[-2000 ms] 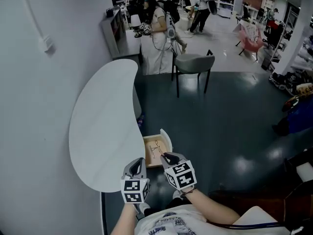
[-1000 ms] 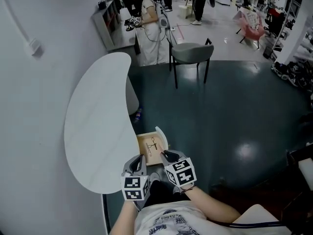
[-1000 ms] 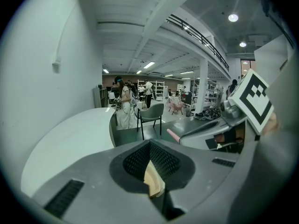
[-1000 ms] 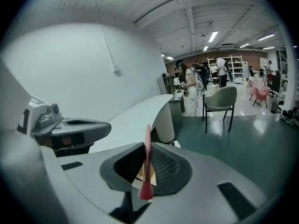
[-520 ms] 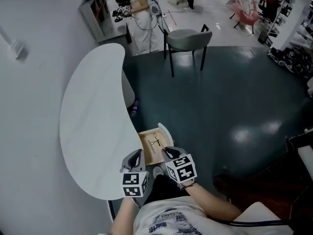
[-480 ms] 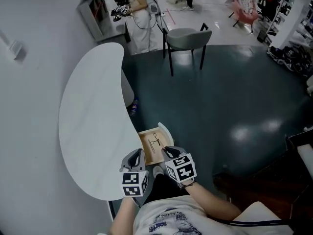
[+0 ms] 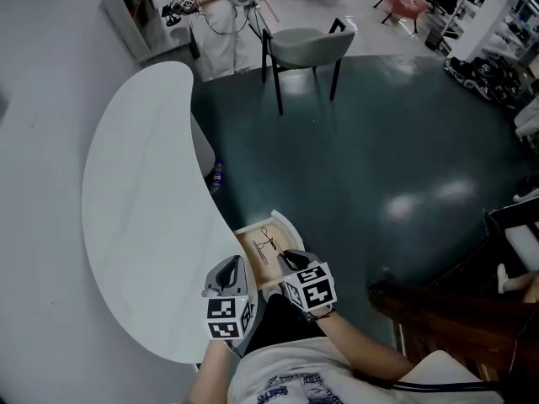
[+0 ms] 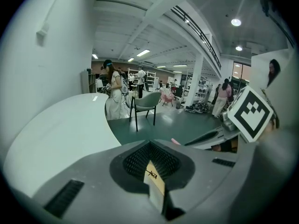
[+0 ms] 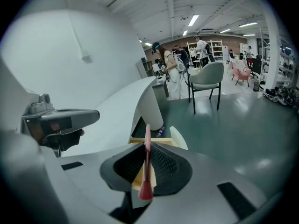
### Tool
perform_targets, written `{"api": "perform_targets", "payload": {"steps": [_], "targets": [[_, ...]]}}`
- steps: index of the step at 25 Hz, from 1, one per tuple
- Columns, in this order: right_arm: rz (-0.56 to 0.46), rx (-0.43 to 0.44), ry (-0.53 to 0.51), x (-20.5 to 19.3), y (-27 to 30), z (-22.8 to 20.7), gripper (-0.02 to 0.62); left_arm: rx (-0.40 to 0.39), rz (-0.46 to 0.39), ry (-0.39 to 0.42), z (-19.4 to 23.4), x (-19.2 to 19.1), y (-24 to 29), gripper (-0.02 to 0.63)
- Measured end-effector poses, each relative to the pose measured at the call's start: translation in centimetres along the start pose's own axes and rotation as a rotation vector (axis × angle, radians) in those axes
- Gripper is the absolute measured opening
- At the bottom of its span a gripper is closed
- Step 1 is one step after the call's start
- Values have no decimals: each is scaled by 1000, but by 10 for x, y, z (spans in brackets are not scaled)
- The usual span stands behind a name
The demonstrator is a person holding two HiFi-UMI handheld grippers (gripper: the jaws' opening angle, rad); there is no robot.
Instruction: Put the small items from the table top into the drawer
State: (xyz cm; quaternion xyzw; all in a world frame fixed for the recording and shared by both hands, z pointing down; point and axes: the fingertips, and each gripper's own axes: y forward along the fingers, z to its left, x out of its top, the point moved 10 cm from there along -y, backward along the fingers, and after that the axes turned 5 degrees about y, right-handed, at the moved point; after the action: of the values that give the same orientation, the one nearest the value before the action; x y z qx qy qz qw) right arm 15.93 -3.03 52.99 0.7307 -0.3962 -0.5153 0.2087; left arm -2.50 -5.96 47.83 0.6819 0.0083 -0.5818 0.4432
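Now: open drawer [image 7: 286, 228] with one small item inside, another held near it
On its wooden floor lies a dark wire-like thing [image 7: 268, 242]; the white table [image 7: 143, 225] spreads from the drawer's nine to eleven o'clock. The right gripper [image 7: 289, 259], at the drawer's six o'clock, clamps a thin pink stick [image 9: 147, 133], plain in its own view but not made out from the head. The left gripper [image 7: 231, 266], at eight o'clock, has its jaws a slit apart and empty; its view shows the drawer floor through them

table [image 7: 143, 217]: white, curved, along wall [image 7: 34, 183] | floor [image 7: 379, 141]: chair [image 7: 305, 47], bottle [image 7: 216, 176] beside table base
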Motion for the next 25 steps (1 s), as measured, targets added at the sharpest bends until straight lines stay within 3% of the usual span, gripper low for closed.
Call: {"api": "perform_targets", "payload": {"steps": [12,25], "targets": [[33,-53,78,-6,61,-6,60,-73,23,15,35,-5,39,20],[81,-86,151,-47,130,-23,60,-18,13,48,50,-34,57,20]]}}
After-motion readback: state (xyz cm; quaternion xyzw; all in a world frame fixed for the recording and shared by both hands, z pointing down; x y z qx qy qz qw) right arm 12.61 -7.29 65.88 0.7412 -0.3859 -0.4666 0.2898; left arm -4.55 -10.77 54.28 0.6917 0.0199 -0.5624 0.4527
